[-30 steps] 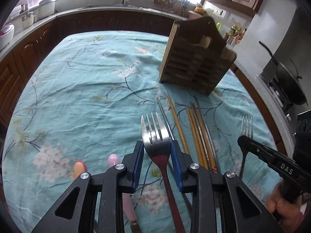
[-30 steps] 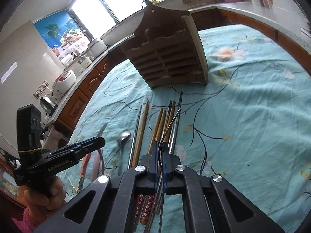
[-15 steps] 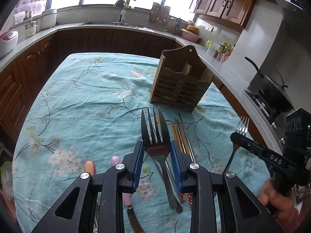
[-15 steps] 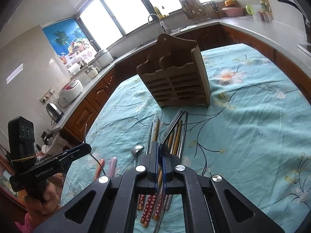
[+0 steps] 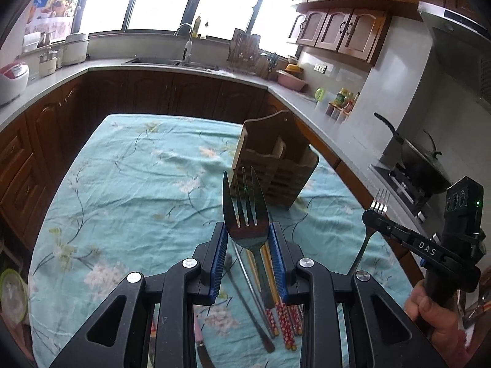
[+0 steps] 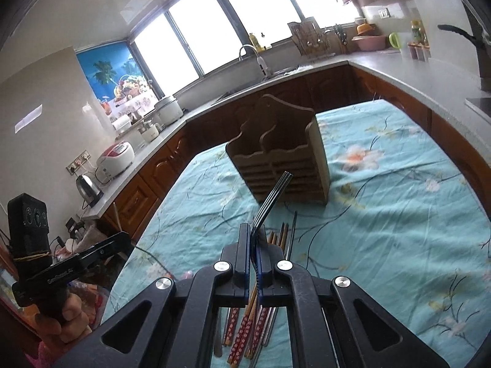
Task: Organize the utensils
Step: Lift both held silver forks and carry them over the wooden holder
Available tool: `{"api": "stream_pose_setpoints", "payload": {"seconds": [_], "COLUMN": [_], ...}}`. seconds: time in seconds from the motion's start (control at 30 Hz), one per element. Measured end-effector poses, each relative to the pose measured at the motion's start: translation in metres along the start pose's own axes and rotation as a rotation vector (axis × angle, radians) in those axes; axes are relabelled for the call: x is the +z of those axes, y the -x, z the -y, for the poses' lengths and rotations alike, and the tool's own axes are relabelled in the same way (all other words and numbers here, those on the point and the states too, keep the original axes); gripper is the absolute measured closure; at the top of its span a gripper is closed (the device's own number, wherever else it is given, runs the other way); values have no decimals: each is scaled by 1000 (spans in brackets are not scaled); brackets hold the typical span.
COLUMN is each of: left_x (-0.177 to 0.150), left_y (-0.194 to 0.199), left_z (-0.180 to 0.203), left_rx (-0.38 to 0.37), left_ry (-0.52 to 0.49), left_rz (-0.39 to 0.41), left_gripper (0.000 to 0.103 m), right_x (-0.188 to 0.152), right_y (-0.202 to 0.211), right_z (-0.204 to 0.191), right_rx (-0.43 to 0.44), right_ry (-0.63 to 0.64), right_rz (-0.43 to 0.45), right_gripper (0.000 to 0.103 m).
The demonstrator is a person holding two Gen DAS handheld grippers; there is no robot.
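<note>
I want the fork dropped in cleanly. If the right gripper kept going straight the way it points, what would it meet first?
Probably the wooden utensil holder: the right gripper, shut on a fork, points at its slatted front. Depth is unclear.

Blown-out windows [image 5: 165,0], fisheye-warped, dark-vignetted edges.
</note>
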State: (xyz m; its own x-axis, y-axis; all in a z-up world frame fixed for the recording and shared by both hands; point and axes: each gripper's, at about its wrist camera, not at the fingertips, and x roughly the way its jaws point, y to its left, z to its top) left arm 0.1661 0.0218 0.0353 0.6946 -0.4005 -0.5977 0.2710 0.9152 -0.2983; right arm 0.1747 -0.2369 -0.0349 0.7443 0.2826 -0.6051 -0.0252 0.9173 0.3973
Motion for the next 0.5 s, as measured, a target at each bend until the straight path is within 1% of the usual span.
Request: {"api": "stream_pose_setpoints", "payload": {"seconds": [0.23,0.5], "left_x": [21,52], "left_y": [-9,-29], "left_z": [-1,-3], "left_rx": [-4,0], "left_ry": [-5,-6], "left_rz": [40,110], "left_gripper": [77,77], "right_x": [22,59], "right_y": [2,-4], "right_z": [6,10], "right_rx": [-21,-29], "right_ry": [8,25], "right_rz": [70,167], "right_gripper": [100,100]}}
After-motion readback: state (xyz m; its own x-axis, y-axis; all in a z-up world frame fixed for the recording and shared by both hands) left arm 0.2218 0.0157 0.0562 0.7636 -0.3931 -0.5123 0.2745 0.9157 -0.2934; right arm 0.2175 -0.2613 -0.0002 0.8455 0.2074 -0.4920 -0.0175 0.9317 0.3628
